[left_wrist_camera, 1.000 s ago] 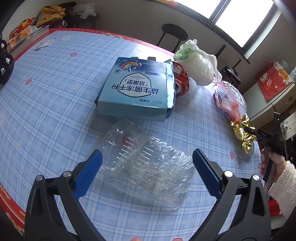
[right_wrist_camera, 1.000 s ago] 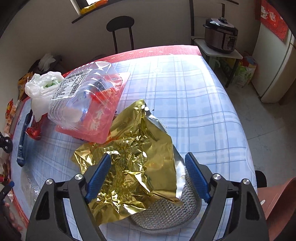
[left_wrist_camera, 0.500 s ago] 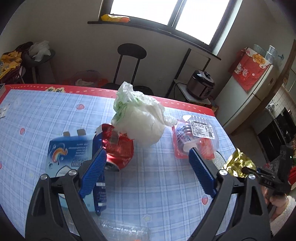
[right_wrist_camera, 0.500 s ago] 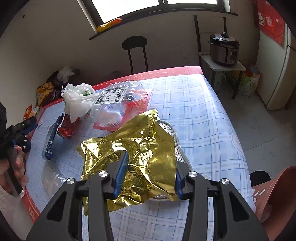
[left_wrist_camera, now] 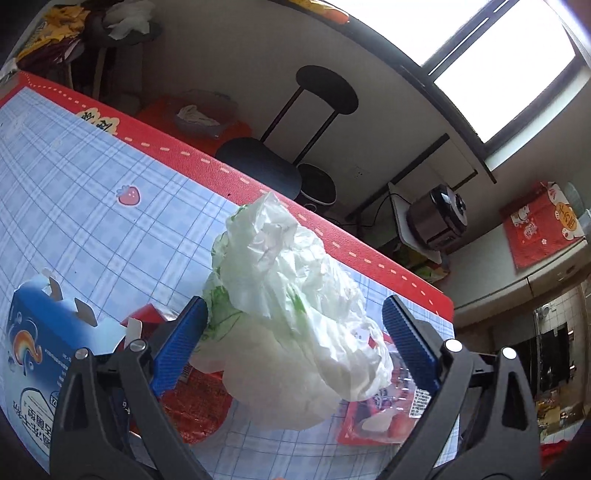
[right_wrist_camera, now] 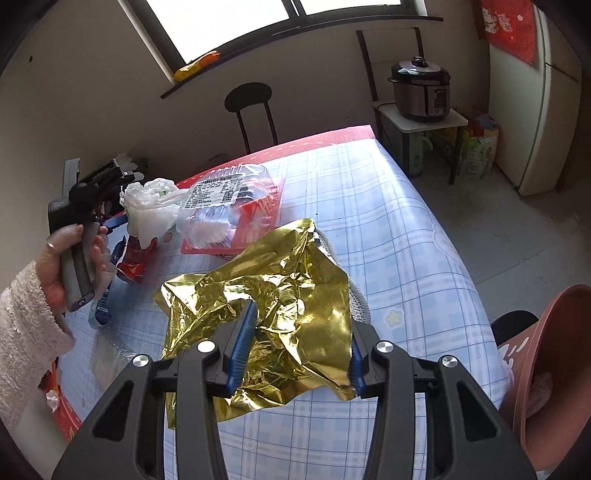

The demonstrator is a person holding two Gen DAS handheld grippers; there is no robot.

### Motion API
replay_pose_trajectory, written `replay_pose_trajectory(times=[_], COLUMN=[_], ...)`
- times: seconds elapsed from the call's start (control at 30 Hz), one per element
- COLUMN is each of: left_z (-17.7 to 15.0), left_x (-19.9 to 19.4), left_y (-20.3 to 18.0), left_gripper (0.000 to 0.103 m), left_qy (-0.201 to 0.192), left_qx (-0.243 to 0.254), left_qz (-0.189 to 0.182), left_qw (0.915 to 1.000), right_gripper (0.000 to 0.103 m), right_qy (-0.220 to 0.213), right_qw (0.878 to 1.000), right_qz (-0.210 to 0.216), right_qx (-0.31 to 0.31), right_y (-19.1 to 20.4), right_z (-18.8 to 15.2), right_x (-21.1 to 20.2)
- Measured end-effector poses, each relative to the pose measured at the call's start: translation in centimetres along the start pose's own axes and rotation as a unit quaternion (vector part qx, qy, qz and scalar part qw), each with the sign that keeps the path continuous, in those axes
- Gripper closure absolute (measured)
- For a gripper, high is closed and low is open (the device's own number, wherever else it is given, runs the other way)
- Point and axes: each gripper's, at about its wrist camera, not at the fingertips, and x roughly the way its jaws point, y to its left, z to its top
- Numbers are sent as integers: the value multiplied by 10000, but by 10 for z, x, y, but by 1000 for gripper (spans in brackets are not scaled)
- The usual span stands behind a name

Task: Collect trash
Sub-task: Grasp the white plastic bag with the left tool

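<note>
Gold foil wrapper sits clamped in right gripper; left gripper gapes.

Left wrist view: sitting behind its own blue fingers, tilting down and looking across the counter toward the far wall, window and black stool; hovering close over a white plastic bag, which is filling the middle of the frame.

Right wrist view: riding behind its own fingers, angling down over the counter's near end, close above a gold foil wrapper, facing the same wall and window.

Shared ground: both are taking in the white plastic bag, the clear tray with a printed label, the stool, the rice cooker and the checked counter; the right view is also catching the left hand.
</note>
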Motion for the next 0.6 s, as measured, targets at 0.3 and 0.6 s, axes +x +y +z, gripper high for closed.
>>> replay_pose_trajectory(times=[0.3,0.6], left_z=[-22,-50], left_x=[-3,-99], left_y=[-8,1], left_gripper=[62,72], left_qy=[72,-317], left_qx=[726,1263], left_qz=[452,82], left_qw=[9963,9915], right_gripper=[60,60], right_qy=[-405,-774], right_qw=[9988,9969], right_qz=[13,45], right_qx=[270,-117], right_y=[-7,14], right_z=[-5,-19], right_x=[-38,-85])
